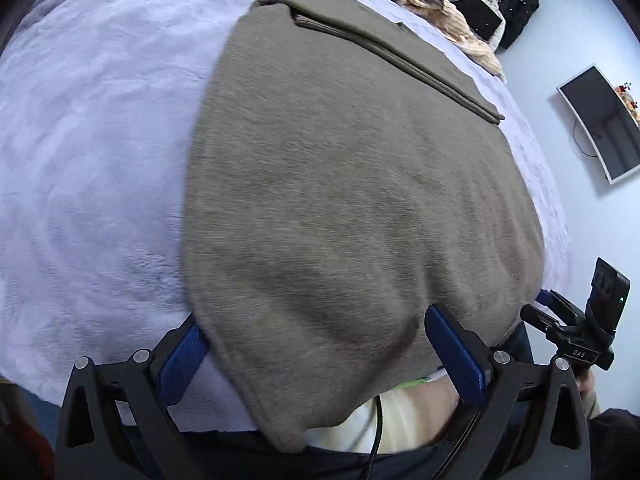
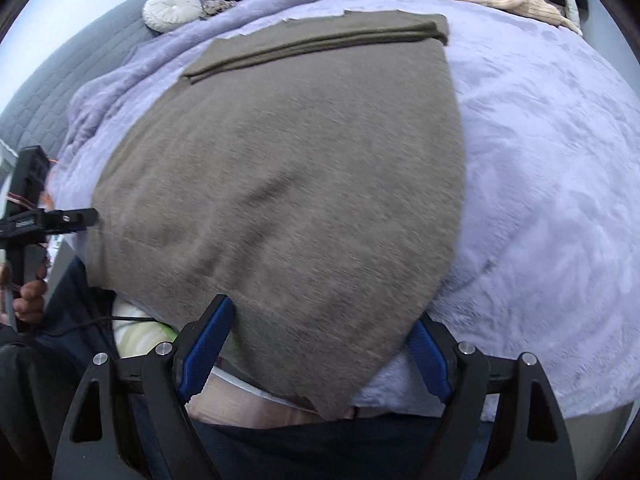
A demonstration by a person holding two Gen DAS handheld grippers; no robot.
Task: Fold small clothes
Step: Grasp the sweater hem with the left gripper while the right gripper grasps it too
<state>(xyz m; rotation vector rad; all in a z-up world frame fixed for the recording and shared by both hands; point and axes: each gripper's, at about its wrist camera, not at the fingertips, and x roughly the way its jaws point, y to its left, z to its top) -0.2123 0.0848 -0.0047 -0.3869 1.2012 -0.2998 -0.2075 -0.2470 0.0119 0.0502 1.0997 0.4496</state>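
a: where's the taupe knit garment (image 1: 352,200)?
b: flat on the lavender bed blanket (image 1: 92,152), far end folded, near corners overhanging.
a: risk?
b: the left hand-held gripper (image 1: 320,356) and right hand-held gripper (image 2: 320,340) are both spread, straddling the corners; closing shallow could drop one and skew the fold.

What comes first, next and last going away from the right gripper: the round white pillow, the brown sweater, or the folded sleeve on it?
Judged from the right wrist view, starting at the right gripper:
1. Brown sweater, its near corner between the jaws.
2. Folded sleeve, across the sweater's far end.
3. Round white pillow, far back on the left.
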